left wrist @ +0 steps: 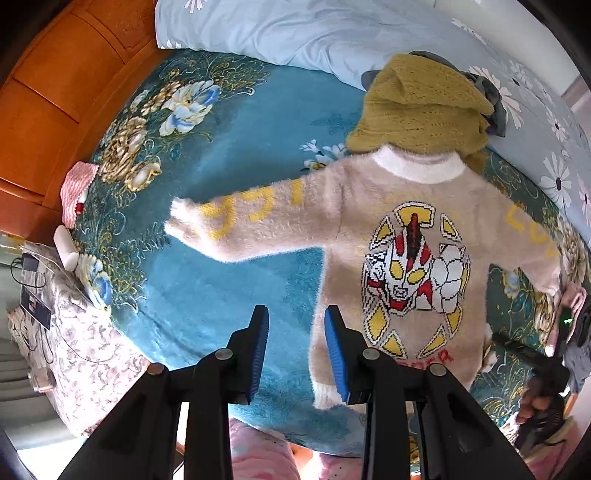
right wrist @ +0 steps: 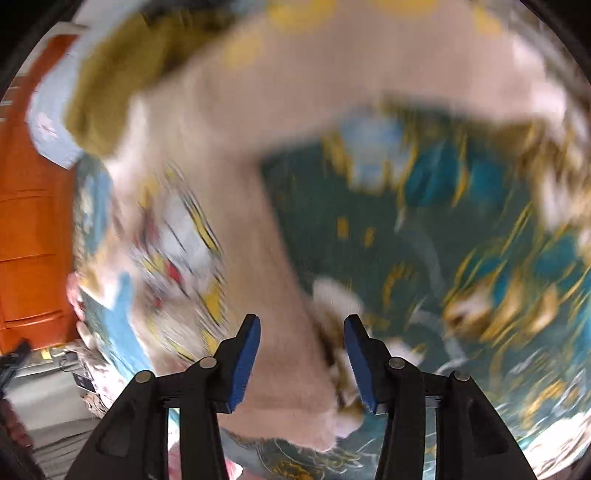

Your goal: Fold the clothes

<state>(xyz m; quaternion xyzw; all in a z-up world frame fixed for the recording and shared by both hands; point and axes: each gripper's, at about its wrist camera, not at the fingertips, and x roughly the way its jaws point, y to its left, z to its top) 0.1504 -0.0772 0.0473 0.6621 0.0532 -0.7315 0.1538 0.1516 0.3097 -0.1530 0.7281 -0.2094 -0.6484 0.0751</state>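
Fuzzy beige sweaters (left wrist: 399,258): I count one, laid flat with both sleeves out.
Mustard knit garments (left wrist: 417,107): one, bunched above its collar.
Grey garments (left wrist: 495,99): one that I can make out, beneath the mustard knit.
Teal floral blankets (left wrist: 229,155): one.
Light blue daisy quilts (left wrist: 295,29): one.
Grippers I hold: two, left gripper (left wrist: 296,347) and right gripper (right wrist: 302,360).

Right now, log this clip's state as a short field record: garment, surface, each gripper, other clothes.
garment: beige fuzzy sweater, spread flat, graphic side up, sleeves out
surface: teal floral blanket on the bed
left gripper: jaws open, holding nothing, over the sweater's hem edge
right gripper: jaws open, over the hem corner; view motion-blurred
other clothes: mustard knit piled beyond the collar
fold progress: none visible
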